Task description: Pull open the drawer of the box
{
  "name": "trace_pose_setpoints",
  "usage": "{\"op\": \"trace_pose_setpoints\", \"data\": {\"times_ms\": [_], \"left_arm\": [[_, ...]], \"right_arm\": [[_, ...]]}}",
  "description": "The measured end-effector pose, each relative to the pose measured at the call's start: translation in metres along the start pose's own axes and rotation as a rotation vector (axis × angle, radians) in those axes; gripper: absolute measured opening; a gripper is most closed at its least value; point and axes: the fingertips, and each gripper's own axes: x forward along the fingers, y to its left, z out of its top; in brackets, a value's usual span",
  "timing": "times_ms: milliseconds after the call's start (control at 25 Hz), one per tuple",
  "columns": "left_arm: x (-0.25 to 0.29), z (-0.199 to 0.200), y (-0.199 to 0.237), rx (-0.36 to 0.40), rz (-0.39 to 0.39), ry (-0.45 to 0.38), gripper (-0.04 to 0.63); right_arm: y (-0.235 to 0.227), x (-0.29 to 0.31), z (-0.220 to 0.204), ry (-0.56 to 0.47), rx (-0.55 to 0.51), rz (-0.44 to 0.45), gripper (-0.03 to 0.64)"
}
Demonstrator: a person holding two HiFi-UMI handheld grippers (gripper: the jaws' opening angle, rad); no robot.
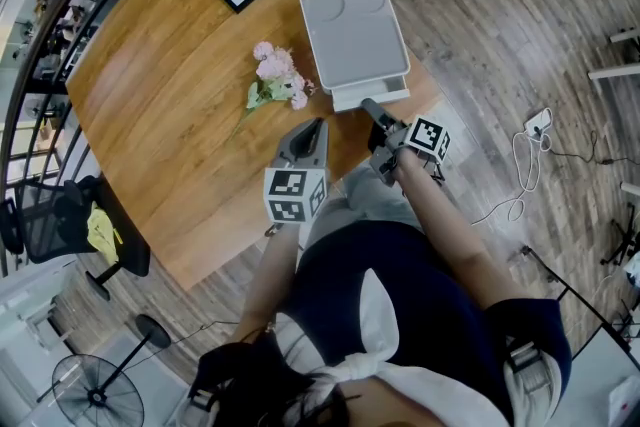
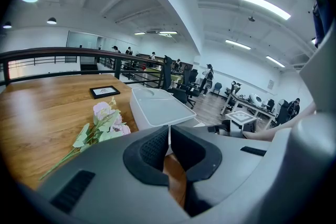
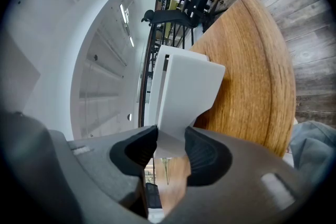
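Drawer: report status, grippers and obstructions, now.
Right gripper shut on drawer, at its front tab. Left gripper shut, empty, off the box. Drawer partly out. Flowers beside box, clear of the pull path.

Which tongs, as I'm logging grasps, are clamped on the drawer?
The right tongs: closed on the white plastic drawer's handle; the left tongs are shut on nothing.
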Motion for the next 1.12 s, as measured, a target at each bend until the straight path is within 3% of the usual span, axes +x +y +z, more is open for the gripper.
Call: {"op": "trace_pose_setpoints", "data": {"times_ms": [1120], "left_arm": [[-0.007,-0.008,-0.012,0.002,0.001,0.011,0.029]], "right_arm": [[-0.003,-0.013,-0.007,0.009,-0.020,0.029,0.167]]}}
